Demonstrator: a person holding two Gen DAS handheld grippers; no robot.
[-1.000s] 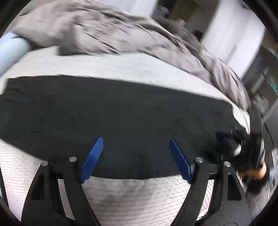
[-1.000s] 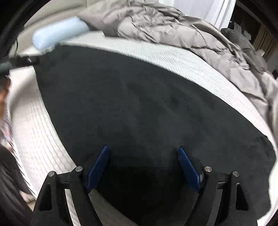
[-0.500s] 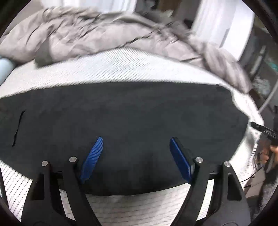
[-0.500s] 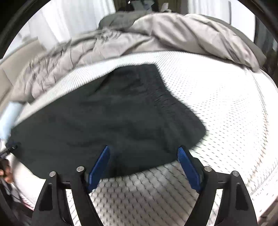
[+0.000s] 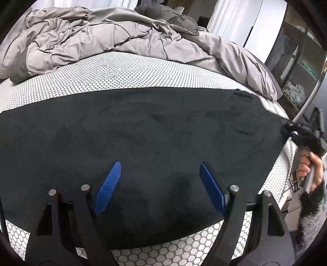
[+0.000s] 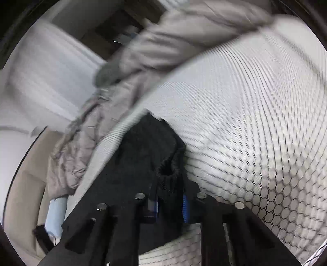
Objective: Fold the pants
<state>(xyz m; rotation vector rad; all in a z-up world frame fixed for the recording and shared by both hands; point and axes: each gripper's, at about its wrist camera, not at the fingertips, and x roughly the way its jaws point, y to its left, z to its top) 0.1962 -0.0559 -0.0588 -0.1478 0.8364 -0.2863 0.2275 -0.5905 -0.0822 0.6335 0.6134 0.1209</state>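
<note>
This is a bedroom in a home. A bed with a white honeycomb-patterned mattress cover (image 5: 126, 71) fills the middle, a rumpled grey duvet (image 5: 98, 38) heaped across the upper left. At the right edge, open dark shelves (image 5: 296, 81) hold folded clothes beside white curtains (image 5: 233, 18).

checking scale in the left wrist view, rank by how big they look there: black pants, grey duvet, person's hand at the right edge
1. black pants, spread across most of the frame.
2. grey duvet, though it lies farther back, so its true size may rival the pants.
3. person's hand, clearly smallest.
</note>
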